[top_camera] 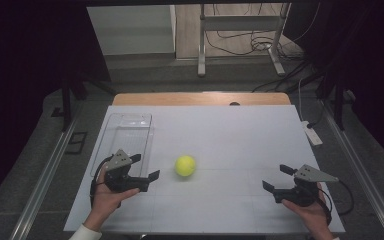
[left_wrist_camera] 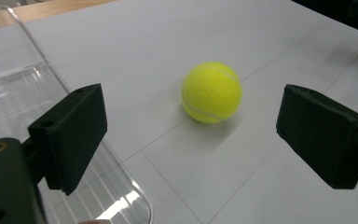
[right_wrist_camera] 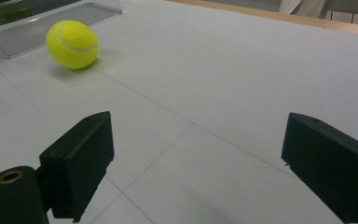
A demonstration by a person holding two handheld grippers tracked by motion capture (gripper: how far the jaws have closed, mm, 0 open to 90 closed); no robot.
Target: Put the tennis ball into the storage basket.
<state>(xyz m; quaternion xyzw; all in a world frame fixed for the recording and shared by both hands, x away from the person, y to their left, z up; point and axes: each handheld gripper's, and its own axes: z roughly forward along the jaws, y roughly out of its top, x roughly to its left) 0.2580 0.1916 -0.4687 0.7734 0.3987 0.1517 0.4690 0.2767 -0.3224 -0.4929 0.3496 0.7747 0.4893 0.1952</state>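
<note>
A yellow tennis ball (top_camera: pixel 185 165) rests on the white table sheet (top_camera: pixel 230 135), near its middle. My left gripper (top_camera: pixel 145 167) is held by a hand at the front left, open, a short way left of the ball. In the left gripper view the ball (left_wrist_camera: pixel 211 92) lies ahead between the spread jaws, untouched. My right gripper (top_camera: pixel 276 178) is held at the front right, open and empty. In the right gripper view the ball (right_wrist_camera: pixel 72 44) sits far off at the upper left.
A clear plastic tray (top_camera: pixel 127 135) lies on the left side of the sheet, just behind the left gripper; its rim (left_wrist_camera: pixel 51 84) passes under the left jaw. A wooden table edge (top_camera: pixel 200 98) runs along the back. A white power strip (top_camera: pixel 312 133) lies off the right edge.
</note>
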